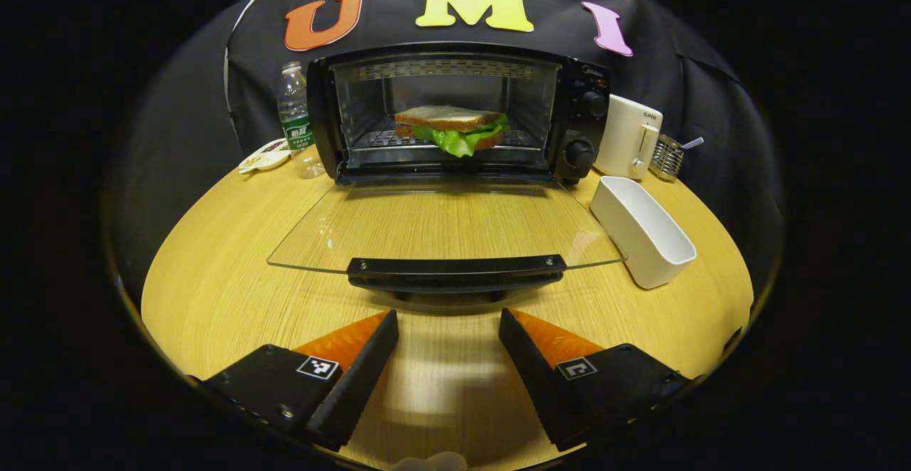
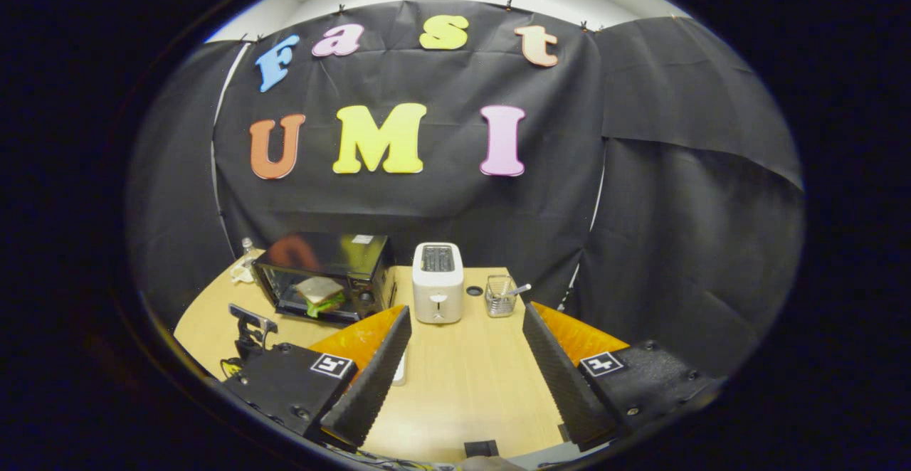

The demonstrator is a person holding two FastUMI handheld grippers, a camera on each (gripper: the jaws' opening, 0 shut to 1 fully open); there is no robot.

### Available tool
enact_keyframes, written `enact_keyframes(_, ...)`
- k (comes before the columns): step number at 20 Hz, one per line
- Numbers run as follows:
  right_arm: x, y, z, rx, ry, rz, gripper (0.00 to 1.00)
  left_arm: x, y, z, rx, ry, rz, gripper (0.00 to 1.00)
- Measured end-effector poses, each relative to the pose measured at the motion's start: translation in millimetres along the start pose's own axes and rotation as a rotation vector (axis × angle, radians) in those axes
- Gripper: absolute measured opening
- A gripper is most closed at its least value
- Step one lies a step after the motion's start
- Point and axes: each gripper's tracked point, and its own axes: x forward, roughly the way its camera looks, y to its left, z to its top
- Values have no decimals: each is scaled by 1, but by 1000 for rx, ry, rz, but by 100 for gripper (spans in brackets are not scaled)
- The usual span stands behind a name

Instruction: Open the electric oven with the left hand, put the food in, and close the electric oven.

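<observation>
Nearest the lens, the left tool (image 1: pixel 448 346) hangs spread and empty just short of the door handle (image 1: pixel 455 269). That bar is the place to take hold: rigid, though the glass door (image 1: pixel 441 225) lying flat over the counter (image 1: pixel 213 272) looks fragile and should swing lightly. Inside the oven (image 1: pixel 455 112) rests the soft sandwich (image 1: pixel 455 128). Farther back, the right tool (image 2: pixel 466 339) also gapes empty.

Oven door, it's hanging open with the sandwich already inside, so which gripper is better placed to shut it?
Left. The left gripper is open, right in front of the oven door handle. The right gripper sits farther back, pointing at the toaster.
</observation>
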Motion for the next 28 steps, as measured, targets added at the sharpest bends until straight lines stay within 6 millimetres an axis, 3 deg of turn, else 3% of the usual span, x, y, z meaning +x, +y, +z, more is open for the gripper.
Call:
enact_keyframes(9, 6, 7, -1, 1, 20, 5, 100, 2, -2, 8, 13, -10, -16, 95)
enact_keyframes(12, 8, 8, 0, 0, 20, 12, 100, -5, -3, 21, 11, -28, -16, 95)
enact_keyframes(15, 11, 10, -1, 15, 27, 22, 100, -12, -5, 43, -3, -62, -17, 95)
enact_keyframes(22, 20, 7, -3, 59, 35, 32, 100, -25, -7, 121, -21, -161, -39, 95)
enact_keyframes(23, 22, 6, -4, 69, 34, 32, 91, -24, -6, 128, -20, -167, -40, 94)
enact_keyframes(24, 24, 6, -7, 79, 42, 30, 100, -21, -5, 136, -21, -176, -43, 94)
enact_keyframes(28, 27, 7, -14, 95, 56, 28, 100, -11, -2, 167, -9, -196, -43, 95)
